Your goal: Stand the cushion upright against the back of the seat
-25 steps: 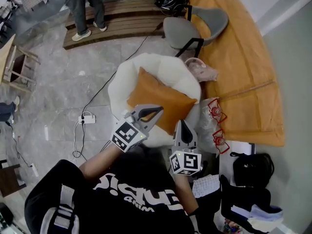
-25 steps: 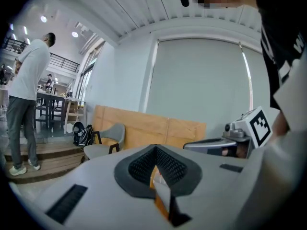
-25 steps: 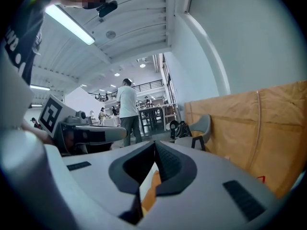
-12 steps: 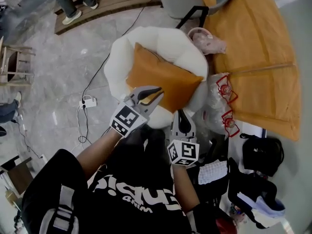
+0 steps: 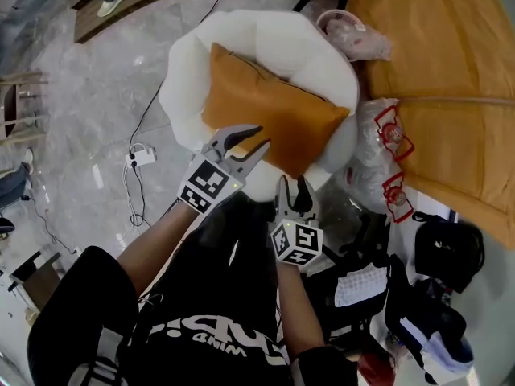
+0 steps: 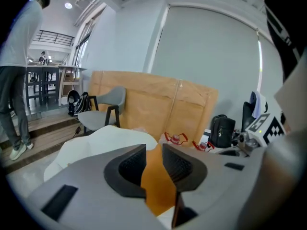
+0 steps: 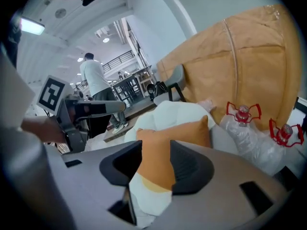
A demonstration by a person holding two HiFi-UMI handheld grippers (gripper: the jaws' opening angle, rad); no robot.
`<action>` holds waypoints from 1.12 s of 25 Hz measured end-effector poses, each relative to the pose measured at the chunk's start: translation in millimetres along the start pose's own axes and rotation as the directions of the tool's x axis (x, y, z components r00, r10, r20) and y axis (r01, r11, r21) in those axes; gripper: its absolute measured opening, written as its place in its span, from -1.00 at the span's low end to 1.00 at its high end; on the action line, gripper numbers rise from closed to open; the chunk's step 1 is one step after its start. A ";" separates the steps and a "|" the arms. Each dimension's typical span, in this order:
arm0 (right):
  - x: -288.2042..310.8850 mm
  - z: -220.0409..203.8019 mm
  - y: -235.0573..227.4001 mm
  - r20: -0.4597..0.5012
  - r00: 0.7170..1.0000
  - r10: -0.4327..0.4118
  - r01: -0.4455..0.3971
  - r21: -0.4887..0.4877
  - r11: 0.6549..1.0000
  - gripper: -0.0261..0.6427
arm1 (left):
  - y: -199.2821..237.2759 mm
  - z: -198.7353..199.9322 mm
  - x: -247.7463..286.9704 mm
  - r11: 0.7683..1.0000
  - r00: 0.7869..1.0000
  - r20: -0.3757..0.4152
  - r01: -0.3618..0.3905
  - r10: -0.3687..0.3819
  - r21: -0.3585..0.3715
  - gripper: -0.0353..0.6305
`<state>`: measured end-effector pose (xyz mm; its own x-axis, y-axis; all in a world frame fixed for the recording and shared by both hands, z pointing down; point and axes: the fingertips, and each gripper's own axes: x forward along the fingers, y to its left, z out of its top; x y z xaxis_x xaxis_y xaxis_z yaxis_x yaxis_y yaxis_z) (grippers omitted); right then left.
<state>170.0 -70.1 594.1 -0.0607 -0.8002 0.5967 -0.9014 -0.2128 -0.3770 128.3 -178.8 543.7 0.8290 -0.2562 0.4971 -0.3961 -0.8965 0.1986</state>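
Over the grey floor, the cushion leans on the back of the seat, left gripper and right gripper at the seat's front, fingers just opened (nothing between them), so it may slump forward

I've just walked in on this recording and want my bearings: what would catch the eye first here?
The orange cushion stands out, lying slanted in the round white armchair at the head view's centre. Just below it, the left gripper and right gripper sit at its near edge; their jaws have just been opening, with nothing clamped between them. Brown paper sheeting fills the right side.
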 end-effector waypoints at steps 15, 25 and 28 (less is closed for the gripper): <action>121.6 -165.0 -102.8 -0.194 0.954 -0.228 0.253 0.112 0.961 -0.42 | 38.6 -143.6 140.3 0.987 0.978 -0.209 0.032 0.002 0.156 -0.34; 173.1 -225.6 -149.0 -0.294 0.918 -0.264 0.306 0.105 0.946 -0.39 | 58.4 -183.1 191.5 0.959 0.971 -0.217 -0.032 0.097 0.283 -0.22; 182.4 -228.5 -154.5 -0.295 0.916 -0.272 0.315 0.111 0.942 -0.39 | 58.8 -188.3 196.3 0.957 0.971 -0.214 -0.038 0.103 0.289 -0.22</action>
<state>200.3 -55.0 923.0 0.0627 -0.5095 0.8582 -0.8211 -0.5152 -0.2459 193.5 -213.8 812.0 0.6801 -0.2638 0.6840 -0.2960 -0.9524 -0.0730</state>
